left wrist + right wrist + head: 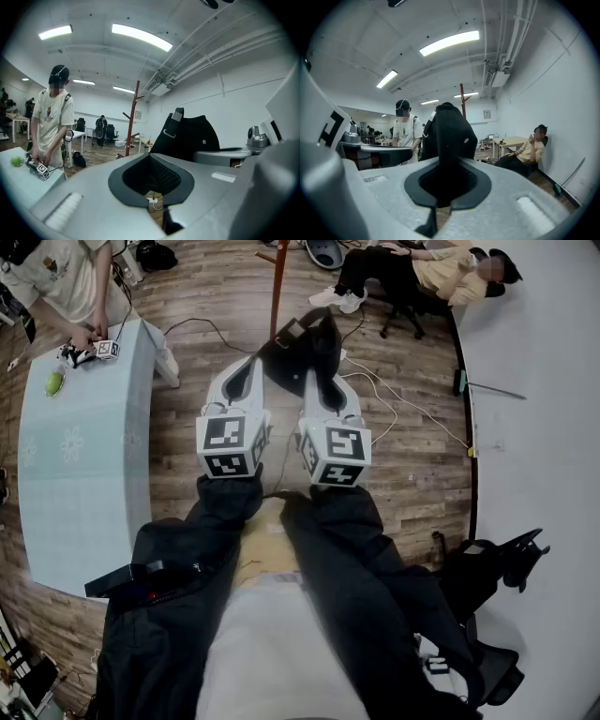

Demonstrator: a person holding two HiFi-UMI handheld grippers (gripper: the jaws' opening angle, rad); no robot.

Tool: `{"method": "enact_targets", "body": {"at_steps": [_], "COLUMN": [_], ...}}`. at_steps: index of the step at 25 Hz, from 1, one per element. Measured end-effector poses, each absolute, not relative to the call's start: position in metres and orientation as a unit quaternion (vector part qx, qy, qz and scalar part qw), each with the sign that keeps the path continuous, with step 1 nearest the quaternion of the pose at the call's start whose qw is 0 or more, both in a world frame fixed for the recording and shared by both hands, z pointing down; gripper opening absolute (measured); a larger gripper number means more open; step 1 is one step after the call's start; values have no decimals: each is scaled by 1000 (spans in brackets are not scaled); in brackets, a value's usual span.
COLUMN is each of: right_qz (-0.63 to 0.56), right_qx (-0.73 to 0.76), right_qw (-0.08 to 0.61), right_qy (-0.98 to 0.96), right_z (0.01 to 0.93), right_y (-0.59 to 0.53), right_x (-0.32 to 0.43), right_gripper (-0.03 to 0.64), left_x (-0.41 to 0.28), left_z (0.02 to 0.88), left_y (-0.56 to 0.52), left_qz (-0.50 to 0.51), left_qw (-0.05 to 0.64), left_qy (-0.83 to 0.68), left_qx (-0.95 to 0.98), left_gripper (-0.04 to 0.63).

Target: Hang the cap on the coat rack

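My right gripper (322, 382) is shut on the black cap (305, 345), pinching it at the edge so that it stands up in front of the jaws. In the right gripper view the cap (449, 133) rises out of the right gripper (447, 177) and hides most of what lies ahead. Beside it, my left gripper (249, 376) is shut with nothing in it. From the left gripper (151, 174) the cap (190, 136) shows to the right, strap buckle up. The red-brown coat rack (277, 285) stands just beyond the cap; its branched top (136, 115) is visible ahead, and its pole (462, 96) shows above the cap.
A light blue table (84, 456) at the left holds a green object (53, 383), and a person (66, 277) stands at its far end. Another person (422, 273) sits in a chair at the back right. White cables (394, 404) lie on the wood floor. A black office chair (497, 568) stands at the right.
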State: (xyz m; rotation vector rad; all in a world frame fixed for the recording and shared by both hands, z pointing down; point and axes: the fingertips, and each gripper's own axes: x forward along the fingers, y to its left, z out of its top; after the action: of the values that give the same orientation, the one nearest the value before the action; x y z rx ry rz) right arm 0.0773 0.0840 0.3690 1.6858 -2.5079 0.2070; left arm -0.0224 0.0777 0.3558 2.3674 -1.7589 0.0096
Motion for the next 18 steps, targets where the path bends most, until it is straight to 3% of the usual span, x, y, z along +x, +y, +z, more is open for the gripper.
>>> {"method": "enact_targets", "body": {"at_steps": [18], "right_qz": [80], "right_qx": [556], "right_qw": [73], "right_qy": [-824], "right_z": [389], "right_y": [82], "right_x": [49], "right_gripper": [12], "left_x": [-57], "left_z": [376], "left_y": [79], "left_qz": [2], "left_qw": [123], "left_qy": [-596], "left_qx": [794], "left_gripper": [-5]}}
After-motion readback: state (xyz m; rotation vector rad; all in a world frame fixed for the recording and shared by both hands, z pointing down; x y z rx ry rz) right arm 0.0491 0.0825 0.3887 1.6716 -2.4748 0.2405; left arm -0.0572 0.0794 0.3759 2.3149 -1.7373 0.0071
